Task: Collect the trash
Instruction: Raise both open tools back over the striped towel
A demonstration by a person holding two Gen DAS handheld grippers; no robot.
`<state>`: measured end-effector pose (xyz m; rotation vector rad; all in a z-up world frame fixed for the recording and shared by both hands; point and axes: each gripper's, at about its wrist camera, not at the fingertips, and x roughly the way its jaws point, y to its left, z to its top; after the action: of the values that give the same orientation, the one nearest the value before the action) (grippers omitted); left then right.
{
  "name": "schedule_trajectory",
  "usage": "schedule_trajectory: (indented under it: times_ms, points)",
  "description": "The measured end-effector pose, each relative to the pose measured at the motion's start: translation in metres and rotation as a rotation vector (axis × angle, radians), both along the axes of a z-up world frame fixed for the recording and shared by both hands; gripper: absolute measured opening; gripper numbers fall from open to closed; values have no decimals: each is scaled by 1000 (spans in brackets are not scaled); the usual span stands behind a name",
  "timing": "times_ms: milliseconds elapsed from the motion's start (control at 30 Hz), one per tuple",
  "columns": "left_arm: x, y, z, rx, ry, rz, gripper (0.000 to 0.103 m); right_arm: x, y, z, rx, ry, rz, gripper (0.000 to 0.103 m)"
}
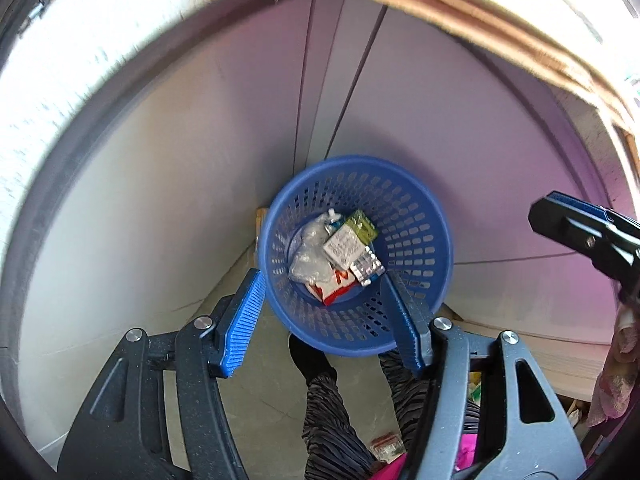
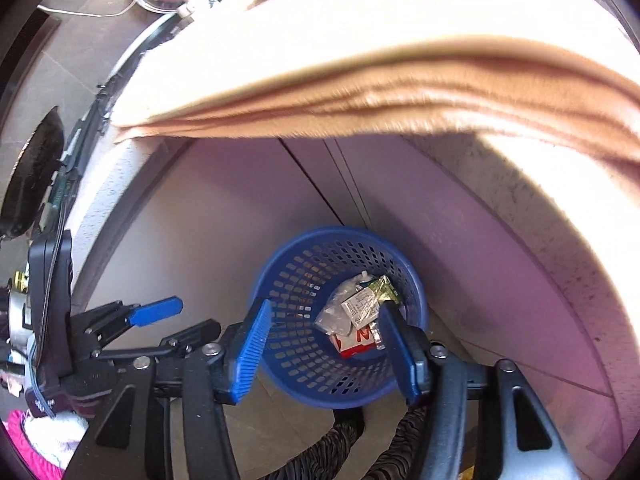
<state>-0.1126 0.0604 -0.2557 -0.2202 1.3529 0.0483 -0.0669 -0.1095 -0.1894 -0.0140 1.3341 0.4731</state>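
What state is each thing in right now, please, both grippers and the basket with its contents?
Left gripper: open, nothing between its fingers, above the basket.
Right gripper: open, nothing held, above the basket.
Blue basket: upright on the floor, partly filled.
Red and white carton: lying at the bottom of the basket.
Clear plastic wrapper: crumpled, inside the basket.
Green packet: inside the basket, on top of the other trash.

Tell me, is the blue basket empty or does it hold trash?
It holds trash. The basket stands upright on the floor, with wrappers and a red-and-white carton at its bottom, far from full.
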Motion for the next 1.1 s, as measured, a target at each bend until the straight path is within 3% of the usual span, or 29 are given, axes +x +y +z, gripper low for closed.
schedule_trajectory:
  times_ms: [133, 567, 767, 1100]
  points:
    - [0, 5, 26, 38, -59, 6, 62, -4, -1, 22, 17, -36, 40, 65]
    - [30, 30, 115, 44, -244, 112, 62, 8, -20, 113, 54, -231, 127, 81]
    - [62, 25, 147, 50, -309, 116, 64, 38, -35, 143, 41, -310, 142, 90]
    - [132, -4, 176, 73, -387, 95, 77, 102, -58, 172, -6, -391, 193, 93]
